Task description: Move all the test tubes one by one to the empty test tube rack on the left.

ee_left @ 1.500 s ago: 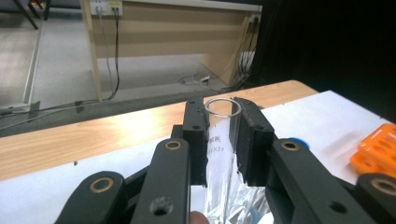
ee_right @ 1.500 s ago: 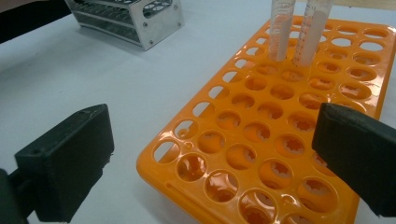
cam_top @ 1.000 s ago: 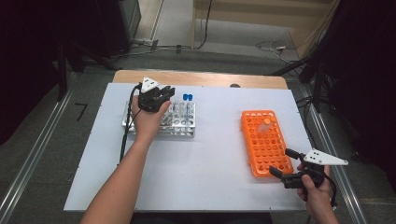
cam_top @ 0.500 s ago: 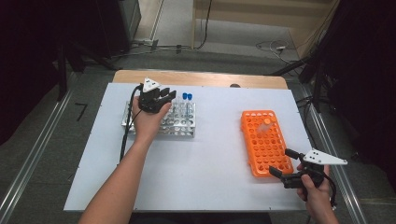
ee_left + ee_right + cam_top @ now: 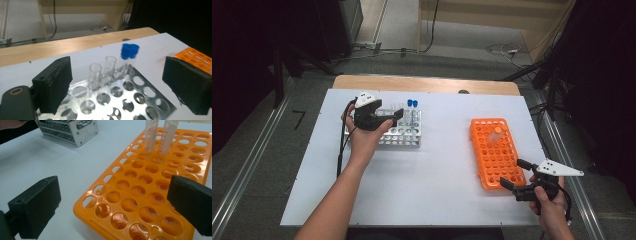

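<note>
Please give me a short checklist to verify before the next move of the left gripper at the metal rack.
1. Left gripper open, jaws just opened, nothing between them: ok.
2. Blue-capped tubes upright in the metal rack: ok.
3. Two uncapped clear tubes seated in their holes: ok.
4. Right gripper open, nothing held, near the orange rack: ok.
5. Two tubes in the orange rack upright: ok.
6. Which tube comes next: cannot tell.
</note>
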Available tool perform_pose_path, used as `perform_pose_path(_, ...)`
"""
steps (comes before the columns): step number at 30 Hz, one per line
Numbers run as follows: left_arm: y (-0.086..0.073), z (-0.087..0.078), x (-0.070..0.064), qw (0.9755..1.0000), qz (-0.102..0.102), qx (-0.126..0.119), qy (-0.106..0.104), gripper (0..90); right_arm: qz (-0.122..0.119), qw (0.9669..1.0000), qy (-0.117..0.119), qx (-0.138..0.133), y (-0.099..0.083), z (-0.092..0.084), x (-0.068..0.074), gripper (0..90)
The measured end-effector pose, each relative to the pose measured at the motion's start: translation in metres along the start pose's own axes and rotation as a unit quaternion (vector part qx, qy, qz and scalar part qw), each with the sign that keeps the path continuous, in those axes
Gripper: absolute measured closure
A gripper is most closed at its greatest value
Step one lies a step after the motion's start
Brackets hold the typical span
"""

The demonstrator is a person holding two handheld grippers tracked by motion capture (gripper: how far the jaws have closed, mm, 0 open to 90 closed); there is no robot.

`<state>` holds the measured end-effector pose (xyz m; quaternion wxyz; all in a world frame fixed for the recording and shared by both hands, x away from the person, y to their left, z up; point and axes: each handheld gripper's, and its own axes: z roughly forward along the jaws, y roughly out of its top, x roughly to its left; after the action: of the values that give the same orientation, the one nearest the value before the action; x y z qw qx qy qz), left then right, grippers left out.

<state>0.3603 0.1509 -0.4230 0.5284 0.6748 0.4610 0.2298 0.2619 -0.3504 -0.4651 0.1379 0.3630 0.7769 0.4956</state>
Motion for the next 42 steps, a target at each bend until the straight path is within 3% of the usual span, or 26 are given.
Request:
perform_pose_path(5,-0.005,-0.015,-0.008,0.9998,0.005,-0.007,-0.020,0.0,0.002,1.0000,-0.001,0.001,0.000,0.001,0.000,0.0)
perform_pose_path(14,-0.019,-0.045,-0.028,0.9980,0.022,-0.016,-0.057,0.0,0.002,1.0000,-0.009,0.002,0.003,0.003,0.000,0.0)
perform_pose_path(26,-0.041,-0.077,-0.040,0.9970,0.030,-0.021,-0.068,0.0,0.003,0.9998,-0.019,-0.003,0.019,0.013,-0.005,0.0)
perform_pose_path(31,-0.049,-0.088,-0.043,0.9962,0.027,-0.032,-0.077,0.0,0.014,0.9994,-0.030,-0.006,0.026,0.018,-0.014,0.0)
perform_pose_path(35,-0.058,-0.094,-0.044,0.9961,0.031,-0.027,-0.078,0.0,0.006,0.9987,-0.051,-0.006,0.033,0.024,-0.018,0.0)
perform_pose_path(39,-0.065,-0.097,-0.044,0.9964,0.025,-0.023,-0.078,0.0,0.018,0.9980,-0.059,-0.012,0.040,0.029,-0.029,5.6)
perform_pose_path(42,-0.069,-0.098,-0.043,0.9964,0.023,-0.019,-0.079,0.0,0.032,0.9958,-0.085,-0.013,0.044,0.034,-0.038,19.6)
